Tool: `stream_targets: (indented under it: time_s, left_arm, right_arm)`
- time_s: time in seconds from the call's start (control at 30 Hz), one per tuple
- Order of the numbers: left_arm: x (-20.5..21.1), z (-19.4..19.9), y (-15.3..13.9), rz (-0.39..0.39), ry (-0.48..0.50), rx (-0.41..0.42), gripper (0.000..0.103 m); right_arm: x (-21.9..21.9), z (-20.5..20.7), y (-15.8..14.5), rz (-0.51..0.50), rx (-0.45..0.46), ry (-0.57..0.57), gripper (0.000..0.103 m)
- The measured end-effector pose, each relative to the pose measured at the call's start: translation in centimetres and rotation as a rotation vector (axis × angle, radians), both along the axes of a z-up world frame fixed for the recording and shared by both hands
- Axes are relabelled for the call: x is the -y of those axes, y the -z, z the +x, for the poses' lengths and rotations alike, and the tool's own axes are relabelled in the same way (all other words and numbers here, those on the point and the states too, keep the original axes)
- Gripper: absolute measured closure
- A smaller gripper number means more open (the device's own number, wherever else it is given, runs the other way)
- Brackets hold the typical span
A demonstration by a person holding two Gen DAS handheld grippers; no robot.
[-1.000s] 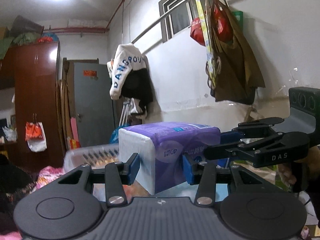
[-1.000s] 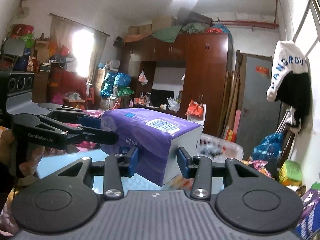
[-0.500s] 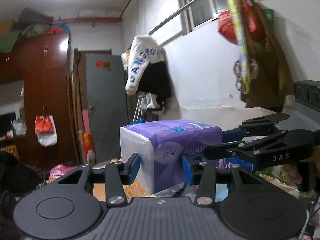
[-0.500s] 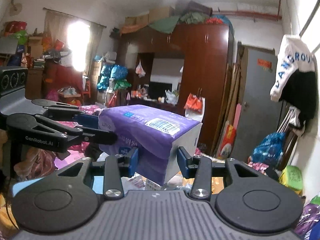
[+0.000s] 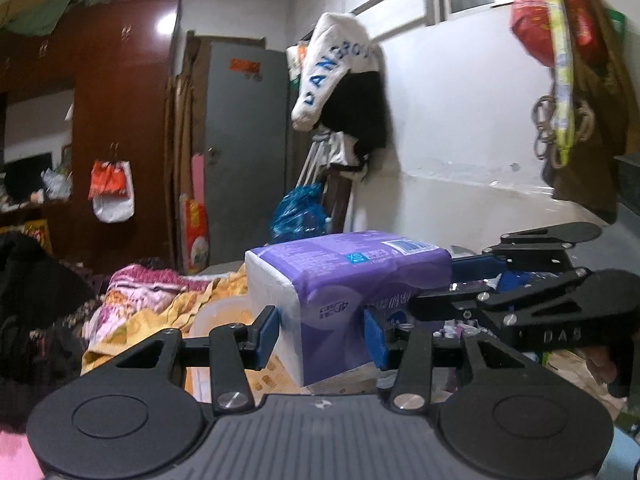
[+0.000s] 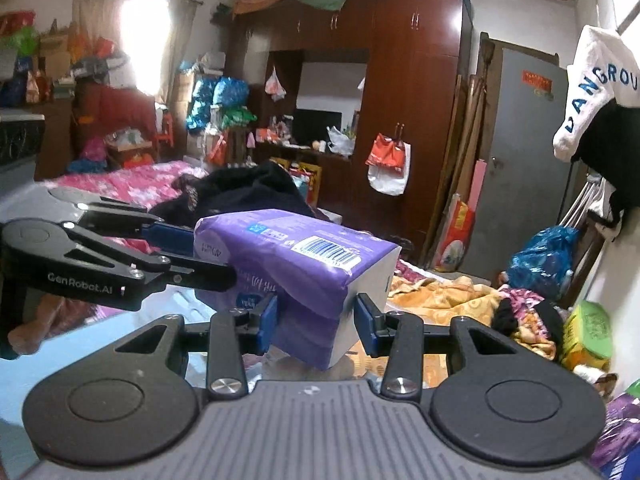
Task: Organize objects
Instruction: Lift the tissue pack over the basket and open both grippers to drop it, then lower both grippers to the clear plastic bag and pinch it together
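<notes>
We saw the purple tissue pack (image 5: pixel 344 276) held up in the air between both grippers, corner toward each camera, white end face showing in both views. The left gripper (image 5: pixel 322 334) had its blue pads (image 5: pixel 267 330) pressed on either side of the pack's near corner, holding it. The right gripper (image 6: pixel 316 322) did the same from the other side, its pads (image 6: pixel 366 320) clamped on the pack's (image 6: pixel 296 264) lower corner; barcode label faced up.

In the left wrist view the right gripper (image 5: pixel 460 280) came in from the right, fingers against the pack's far end. In the right wrist view the left gripper (image 6: pixel 188 256) came in from the left, fingers on the pack's purple end.

Below and ahead of the left gripper we noted a pale plastic tub (image 5: pixel 218 316), partly hidden, and a yellow-pink blanket (image 5: pixel 160 296) to its left. A blue plastic bag (image 5: pixel 298 214) sat beyond the pack. A white-and-black jacket (image 5: pixel 340 80) hung above it on the wall rod, a grey door (image 5: pixel 244 152) left of that, a dark red wardrobe (image 5: pixel 120 120) further left.

From the right gripper we saw a light blue surface (image 6: pixel 100 344) low left, a dark garment heap (image 6: pixel 244 192) behind the pack, and a green box (image 6: pixel 588 332) low right.
</notes>
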State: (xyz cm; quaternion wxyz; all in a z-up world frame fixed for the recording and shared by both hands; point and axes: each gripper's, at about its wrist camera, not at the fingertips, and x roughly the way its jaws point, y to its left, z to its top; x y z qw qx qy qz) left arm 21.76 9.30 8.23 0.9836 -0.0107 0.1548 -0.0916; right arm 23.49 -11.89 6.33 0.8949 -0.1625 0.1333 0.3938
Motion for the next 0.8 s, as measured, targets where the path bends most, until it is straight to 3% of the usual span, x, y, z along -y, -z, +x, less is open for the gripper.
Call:
stream_targets:
  time_s: [0.13, 0.23, 0.3, 0.37, 0.43, 0.57, 0.8]
  left_arm:
    - [0.5, 1.3, 0.5, 0.011, -0.064, -0.041, 0.051]
    - [1.1, 0.9, 0.6, 0.058, -0.121, -0.022, 0.043]
    - [1.8, -0.7, 0.4, 0.097, -0.131, 0.034, 0.028]
    - [2.2, -3.1, 0.2, 0.108, -0.133, 0.080, 0.019]
    - [2.1, -5.6, 0.5, 0.083, -0.105, 0.083, 0.019]
    - [1.9, -11.1, 3.4, 0.032, -0.089, 0.055, 0.017]
    - [0.9, -16.3, 9.9, -0.108, -0.077, -0.027, 0.017]
  right_arm:
    - [-0.6, 0.6, 0.7, -0.008, -0.029, 0.032, 0.057]
    - [-0.3, 0.2, 1.1, -0.025, -0.002, 0.069, 0.046]
    - [1.3, -0.8, 0.6, 0.015, 0.054, 0.131, 0.017]
    - [3.8, -2.4, 0.0, 0.102, 0.064, 0.136, 0.002]
    - [7.1, -4.9, -0.2, 0.174, 0.058, 0.125, 0.000]
    - [12.4, -8.7, 2.4, 0.186, 0.025, 0.145, 0.000]
    - [15.0, -9.1, 9.2, 0.113, -0.202, 0.204, 0.000]
